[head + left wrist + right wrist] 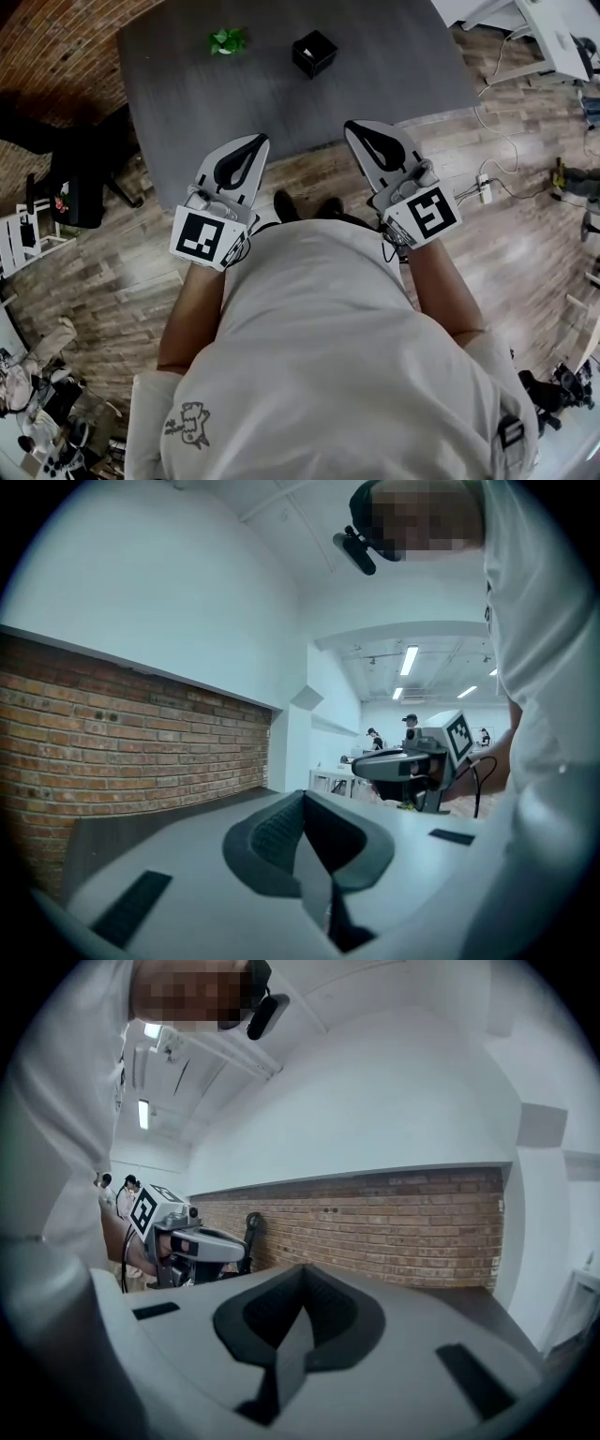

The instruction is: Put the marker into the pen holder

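A black square pen holder (314, 52) stands on the grey table (187, 103) toward its far side. Left of the holder lies a small green and white object (228, 40), too small to make out. Both grippers are held close to the person's body at the table's near edge, well short of the holder. My left gripper (251, 142) is shut with nothing between its jaws, and the left gripper view shows its pads (281, 832) meeting. My right gripper (360, 127) is also shut and empty, its pads (323, 1312) closed together.
A brick wall (66, 37) runs along the table's left side. Wooden floor (525, 234) lies to the right, with cables and a power strip (484, 187). White furniture (553, 28) stands at the far right. Other people (410, 722) are in the distant background.
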The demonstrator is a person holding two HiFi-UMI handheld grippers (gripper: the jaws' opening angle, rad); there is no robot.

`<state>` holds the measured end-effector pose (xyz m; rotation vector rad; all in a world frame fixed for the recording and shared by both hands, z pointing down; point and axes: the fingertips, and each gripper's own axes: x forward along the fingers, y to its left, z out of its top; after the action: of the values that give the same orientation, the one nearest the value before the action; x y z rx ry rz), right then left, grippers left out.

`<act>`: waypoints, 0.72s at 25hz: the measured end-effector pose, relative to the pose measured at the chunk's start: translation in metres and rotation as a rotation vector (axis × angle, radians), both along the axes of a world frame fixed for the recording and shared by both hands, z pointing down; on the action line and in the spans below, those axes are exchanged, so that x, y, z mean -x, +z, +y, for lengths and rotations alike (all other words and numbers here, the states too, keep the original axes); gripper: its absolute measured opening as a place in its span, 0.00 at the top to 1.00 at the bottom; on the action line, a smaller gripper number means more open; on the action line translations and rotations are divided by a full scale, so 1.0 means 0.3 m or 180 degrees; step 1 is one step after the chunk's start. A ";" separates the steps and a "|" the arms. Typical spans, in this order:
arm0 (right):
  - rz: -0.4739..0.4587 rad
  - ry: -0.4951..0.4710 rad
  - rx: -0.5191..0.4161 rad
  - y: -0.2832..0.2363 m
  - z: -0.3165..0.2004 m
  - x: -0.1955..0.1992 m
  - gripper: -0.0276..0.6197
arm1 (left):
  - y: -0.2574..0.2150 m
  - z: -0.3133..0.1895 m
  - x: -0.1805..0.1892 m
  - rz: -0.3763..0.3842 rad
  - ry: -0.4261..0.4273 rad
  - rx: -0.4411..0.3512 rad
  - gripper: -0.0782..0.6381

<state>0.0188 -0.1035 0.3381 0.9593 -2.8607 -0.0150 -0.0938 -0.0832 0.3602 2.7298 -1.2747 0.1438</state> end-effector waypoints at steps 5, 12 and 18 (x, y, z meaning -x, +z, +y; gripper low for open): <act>-0.0071 -0.0154 0.0099 -0.004 0.018 -0.074 0.95 | 0.003 0.019 -0.095 -0.0015 -0.0129 0.0065 0.88; -0.0083 -0.0261 0.0114 0.005 0.081 -0.242 0.95 | -0.001 0.081 -0.266 -0.0034 -0.0251 0.0094 0.88; -0.0113 -0.0358 0.0121 0.015 0.137 -0.348 0.95 | -0.006 0.135 -0.377 -0.0062 -0.0336 0.0075 0.88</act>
<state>0.1231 -0.0623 0.3427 0.7990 -2.9325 0.0460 0.0193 -0.0425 0.3584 2.6408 -1.4093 0.1744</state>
